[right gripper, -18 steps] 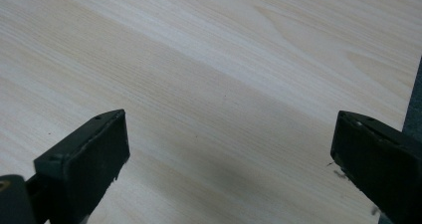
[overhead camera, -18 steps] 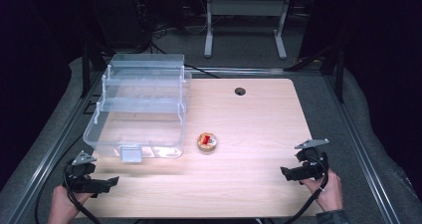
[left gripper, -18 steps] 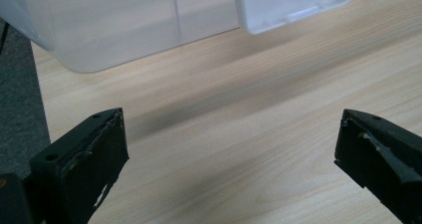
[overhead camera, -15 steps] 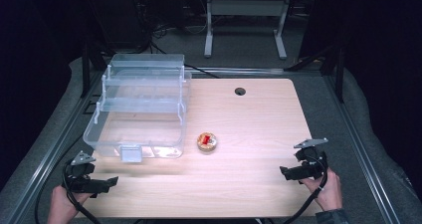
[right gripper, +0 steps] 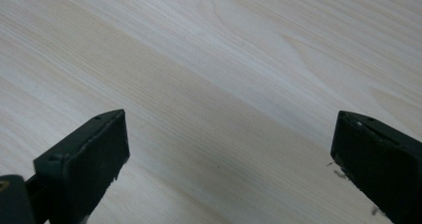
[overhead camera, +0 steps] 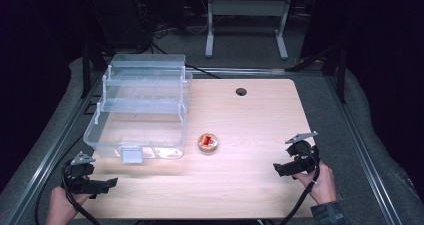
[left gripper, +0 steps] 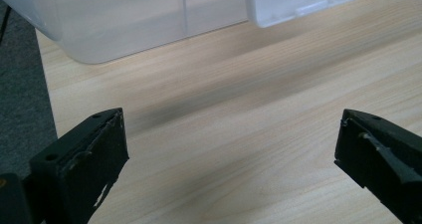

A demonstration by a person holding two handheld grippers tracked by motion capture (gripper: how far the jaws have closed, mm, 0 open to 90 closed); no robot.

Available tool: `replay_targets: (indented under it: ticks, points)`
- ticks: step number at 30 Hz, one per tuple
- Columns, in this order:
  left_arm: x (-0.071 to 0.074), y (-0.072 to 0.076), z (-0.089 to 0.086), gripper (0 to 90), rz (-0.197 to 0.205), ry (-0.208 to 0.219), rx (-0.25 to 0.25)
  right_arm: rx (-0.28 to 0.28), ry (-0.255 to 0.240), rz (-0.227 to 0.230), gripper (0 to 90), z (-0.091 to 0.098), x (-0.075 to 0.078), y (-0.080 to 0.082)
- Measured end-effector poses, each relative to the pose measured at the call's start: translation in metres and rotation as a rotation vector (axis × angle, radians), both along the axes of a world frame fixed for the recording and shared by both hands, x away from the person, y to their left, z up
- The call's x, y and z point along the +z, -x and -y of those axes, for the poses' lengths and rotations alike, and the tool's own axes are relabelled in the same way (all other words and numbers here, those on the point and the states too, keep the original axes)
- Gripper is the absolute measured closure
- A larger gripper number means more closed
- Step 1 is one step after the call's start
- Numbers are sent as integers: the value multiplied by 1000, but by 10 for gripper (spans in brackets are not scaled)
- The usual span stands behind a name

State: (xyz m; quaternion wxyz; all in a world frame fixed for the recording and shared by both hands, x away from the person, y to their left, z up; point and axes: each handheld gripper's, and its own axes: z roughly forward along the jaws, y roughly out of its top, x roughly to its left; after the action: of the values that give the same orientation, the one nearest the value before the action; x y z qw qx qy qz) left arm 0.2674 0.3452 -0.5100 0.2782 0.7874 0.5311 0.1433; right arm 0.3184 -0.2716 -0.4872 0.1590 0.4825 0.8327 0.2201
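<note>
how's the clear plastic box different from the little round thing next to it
The clear plastic box is large, see-through and tiered, with a latch at its front; the small round container is tiny and low, with something red inside. The box stands at the table's left, the container near its middle. Both rest untouched.

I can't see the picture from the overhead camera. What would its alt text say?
A person's hands hold an open gripper at each near corner of a light wooden table: left gripper, right gripper. Between them, farther back, sit a clear plastic storage box and, to its right, a small round container with something red inside.
</note>
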Motion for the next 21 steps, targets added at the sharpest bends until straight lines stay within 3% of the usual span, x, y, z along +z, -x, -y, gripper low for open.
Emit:
replay_targets:
  ticks: [21]
  points:
    - [-3, 0, -4, 1, -22, 8, 0, 152, 10, -72, 0, -67, 5, -48]
